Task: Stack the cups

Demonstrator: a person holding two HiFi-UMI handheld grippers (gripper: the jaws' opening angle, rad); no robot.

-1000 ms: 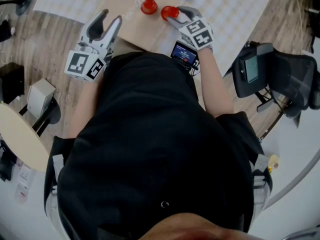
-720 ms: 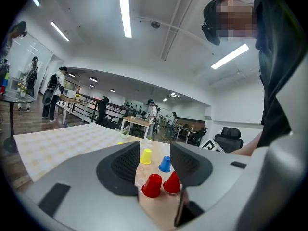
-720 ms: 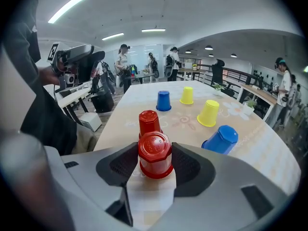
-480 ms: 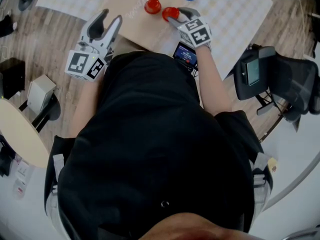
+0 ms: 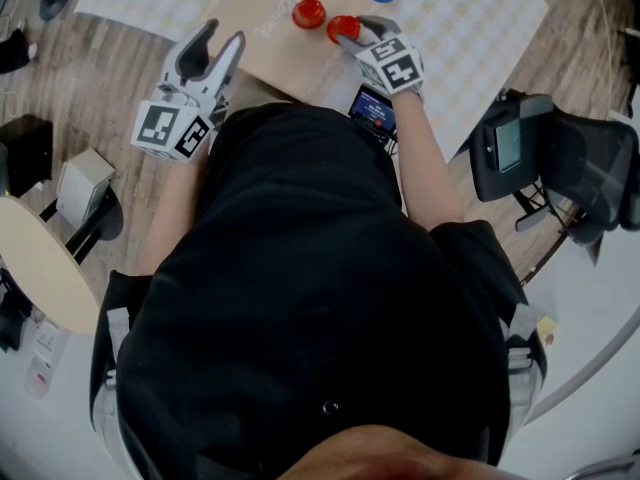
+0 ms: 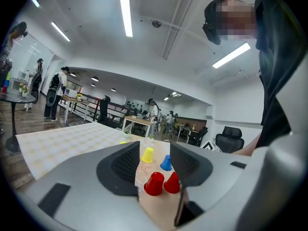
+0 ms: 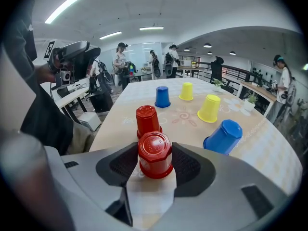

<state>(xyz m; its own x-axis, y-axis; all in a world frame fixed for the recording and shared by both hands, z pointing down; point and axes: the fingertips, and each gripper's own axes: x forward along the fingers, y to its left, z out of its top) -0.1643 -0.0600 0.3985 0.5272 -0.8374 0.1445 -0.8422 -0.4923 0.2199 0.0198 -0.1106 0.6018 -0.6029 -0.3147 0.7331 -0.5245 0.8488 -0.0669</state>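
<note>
The right tool (image 7: 155,159) straddles the near red cup (image 7: 155,148) with its jaws apart. The cup stands inverted on the tabletop (image 7: 190,124). The operator centres the pads, closes gently and lifts straight up. The left tool (image 6: 154,152) hangs open and empty.

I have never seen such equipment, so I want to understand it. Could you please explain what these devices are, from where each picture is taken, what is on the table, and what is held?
There is no robot. A person holds two hand tools, each with two fingers: the left gripper and the right gripper. The head view comes from a camera on the person's head, looking down. The two gripper views come from a camera on each gripper, looking along its fingers. On the table six cups stand upside down: two red cups, two blue cups, two yellow cups. The left gripper is open and empty. The near red cup stands closely between the right gripper's fingers; whether they press on it, I cannot tell.
</note>
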